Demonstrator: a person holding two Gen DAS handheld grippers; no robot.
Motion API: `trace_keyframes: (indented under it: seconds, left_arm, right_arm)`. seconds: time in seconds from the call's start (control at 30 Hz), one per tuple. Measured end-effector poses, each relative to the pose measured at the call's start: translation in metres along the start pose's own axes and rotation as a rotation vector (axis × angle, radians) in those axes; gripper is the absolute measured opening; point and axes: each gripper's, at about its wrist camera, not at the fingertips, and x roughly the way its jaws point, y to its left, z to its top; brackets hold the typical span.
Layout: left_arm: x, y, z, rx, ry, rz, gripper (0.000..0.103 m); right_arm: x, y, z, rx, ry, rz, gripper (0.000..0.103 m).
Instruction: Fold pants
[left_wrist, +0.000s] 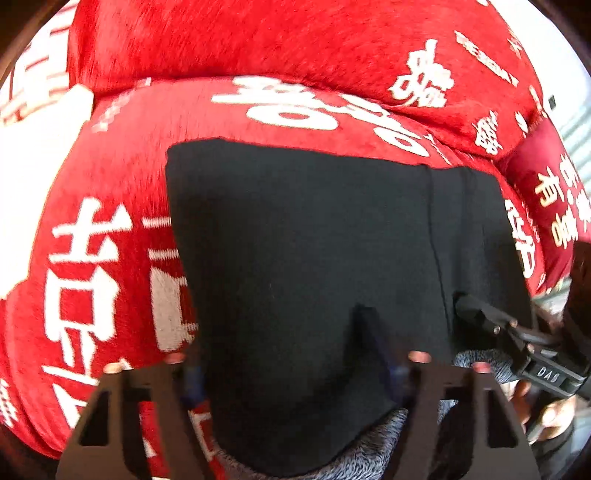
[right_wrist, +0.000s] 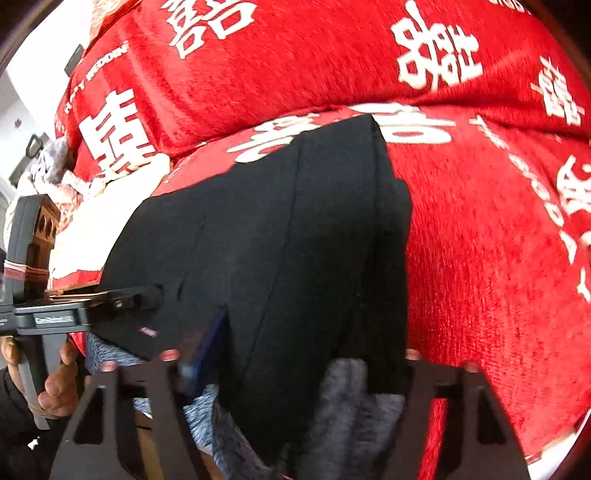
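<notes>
Now black pants (left_wrist: 303, 258) lengthwise away from cameras on red blanket (left_wrist: 258, 40) — left gripper (left_wrist: 291, 343), right gripper (right_wrist: 291, 354) each clamp near edge.

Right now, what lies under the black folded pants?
Under the black folded pants lies a red plush blanket with white characters; grey fleecy fabric shows at the near edge. The rest is covered.
</notes>
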Motion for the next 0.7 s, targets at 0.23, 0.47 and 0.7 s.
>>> trace_keyframes:
  seconds: [0.23, 0.47, 0.7]
  left_arm:
    - [-0.023, 0.014, -0.003, -0.048, -0.005, -0.028, 0.047]
    - [-0.064, 0.036, -0.011, -0.095, -0.062, -0.017, 0.047]
    - [-0.095, 0.074, -0.021, -0.132, -0.083, 0.029, 0.047]
  right_arm:
    - [-0.027, 0.038, 0.004, -0.060, -0.047, -0.024, 0.054]
    - [-0.042, 0.081, 0.013, -0.098, -0.087, 0.002, 0.053]
    - [-0.033, 0.130, 0.019, -0.135, -0.080, 0.035, 0.053]
